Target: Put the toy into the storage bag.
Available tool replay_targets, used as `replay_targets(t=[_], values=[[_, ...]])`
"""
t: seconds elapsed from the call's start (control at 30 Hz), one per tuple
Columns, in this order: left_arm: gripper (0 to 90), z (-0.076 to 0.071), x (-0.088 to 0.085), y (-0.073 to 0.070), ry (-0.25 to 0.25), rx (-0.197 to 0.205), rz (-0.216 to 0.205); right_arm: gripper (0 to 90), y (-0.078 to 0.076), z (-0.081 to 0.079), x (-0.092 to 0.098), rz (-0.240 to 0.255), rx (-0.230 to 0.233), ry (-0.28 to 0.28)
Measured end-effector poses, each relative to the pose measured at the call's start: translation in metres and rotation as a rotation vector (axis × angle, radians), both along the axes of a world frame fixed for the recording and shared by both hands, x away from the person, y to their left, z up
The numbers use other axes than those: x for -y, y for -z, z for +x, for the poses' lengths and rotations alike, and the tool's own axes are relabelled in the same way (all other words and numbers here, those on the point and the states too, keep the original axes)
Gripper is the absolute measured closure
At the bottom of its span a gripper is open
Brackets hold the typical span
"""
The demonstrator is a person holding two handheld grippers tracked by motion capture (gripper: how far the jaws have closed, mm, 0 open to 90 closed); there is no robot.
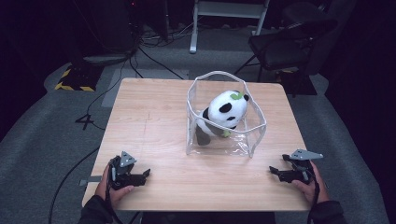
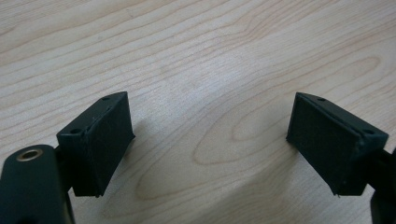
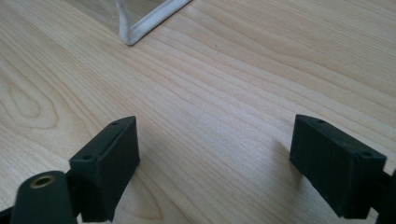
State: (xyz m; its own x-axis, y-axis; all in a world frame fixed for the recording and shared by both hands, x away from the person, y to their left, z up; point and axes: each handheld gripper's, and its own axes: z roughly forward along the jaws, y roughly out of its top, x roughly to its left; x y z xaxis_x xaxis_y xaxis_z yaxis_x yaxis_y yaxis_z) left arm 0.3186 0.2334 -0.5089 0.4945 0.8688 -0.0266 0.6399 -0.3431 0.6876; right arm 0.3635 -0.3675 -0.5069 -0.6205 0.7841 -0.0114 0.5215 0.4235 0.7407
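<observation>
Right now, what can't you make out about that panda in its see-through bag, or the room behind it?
- Panda toy, high view: its lower body blurs behind the clear bag's glare.
- Bag, right gripper view: just one corner; the top edge cuts the rest.
- Chair, high view: lost in darkness.

Left hand [image 1: 113, 189] low at seven o'clock, left gripper [image 1: 145, 173] jaws spread wide, pointing three o'clock, right hand [image 1: 308, 185] at five o'clock, right gripper [image 1: 273, 171] gaping, pointing nine o'clock

a dim lab or studio — grey carpet [image 1: 32, 135], floor cables [image 1: 154, 60], hazard-striped tape [image 1: 70, 86], black chair [image 1: 285, 44].
</observation>
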Motion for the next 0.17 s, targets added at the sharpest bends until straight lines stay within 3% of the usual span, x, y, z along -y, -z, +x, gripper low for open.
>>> replay_targets(t=[0.17], values=[[14.2,0.0002,0.0003,0.0,-0.003,0.0,-0.001,15.8,0.0001,0.0,-0.0001,0.001,0.001,-0.005]])
